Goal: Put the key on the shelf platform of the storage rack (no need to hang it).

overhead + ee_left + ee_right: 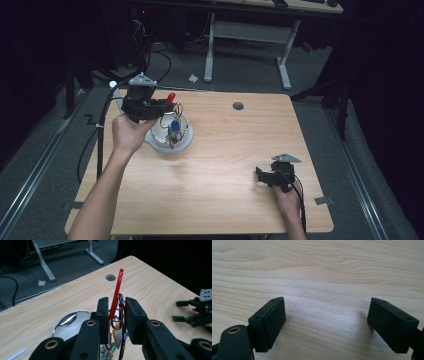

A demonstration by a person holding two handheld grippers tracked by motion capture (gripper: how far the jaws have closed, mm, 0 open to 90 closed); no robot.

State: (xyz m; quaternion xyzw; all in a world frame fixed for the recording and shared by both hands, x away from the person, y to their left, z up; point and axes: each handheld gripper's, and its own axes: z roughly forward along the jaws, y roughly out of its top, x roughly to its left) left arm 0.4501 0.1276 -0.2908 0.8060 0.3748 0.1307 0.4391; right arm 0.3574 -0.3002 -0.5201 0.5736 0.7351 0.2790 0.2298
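The left gripper (114, 316) is clenched on a thin red stick (116, 293) tangled with wire rings and small keys, held just above the shiny metal bowl (68, 321); the bundle looks light, slick and loose, so it is likely best pinched low on the stick, where the rings gather. The right gripper (325, 322) stands wide apart, holding nothing, on the smooth pale wooden table (225, 150). Beyond lie grey carpet, cables and a white desk frame (250, 35) in a dark room.

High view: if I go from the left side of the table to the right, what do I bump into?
Left gripper clamped on a thin red stick with wire rings → shiny round metal bowl → small grey round hole in the wooden table → open right gripper.
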